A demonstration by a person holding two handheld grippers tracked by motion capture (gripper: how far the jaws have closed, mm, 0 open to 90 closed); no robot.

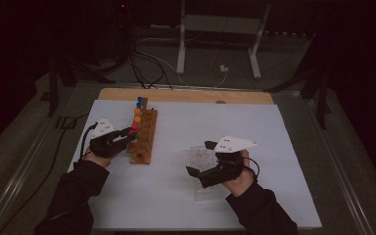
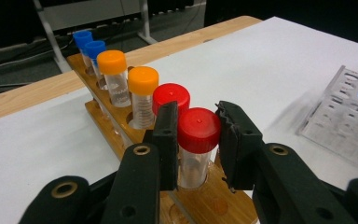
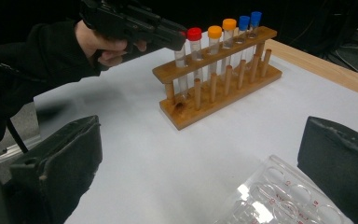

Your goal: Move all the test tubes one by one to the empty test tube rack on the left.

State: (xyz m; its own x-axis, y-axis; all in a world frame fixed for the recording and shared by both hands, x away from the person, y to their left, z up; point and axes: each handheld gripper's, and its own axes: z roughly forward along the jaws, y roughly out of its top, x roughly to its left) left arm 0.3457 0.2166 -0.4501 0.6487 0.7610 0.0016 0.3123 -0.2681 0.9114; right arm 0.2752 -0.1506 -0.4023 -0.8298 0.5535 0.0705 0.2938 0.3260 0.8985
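Dark floor and cables ringed the white mat (image 1: 254,127) I worked over. Near its left edge stood the wooden rack (image 1: 144,138), long axis running from near edge to far edge. It held six capped tubes upright: two red nearest me, then two orange, then two blue.

My left gripper (image 2: 198,135) sat at the rack's near end, jaws clamped on the cap of the nearest red tube (image 2: 198,147), which stood upright in its hole, so any lift had to go straight up along the tube's axis.

My right gripper (image 3: 200,154) rested well apart, toward the mat's near right, jaws wide and holding nothing, with the clear rack (image 3: 279,200) lying flat and empty below them.
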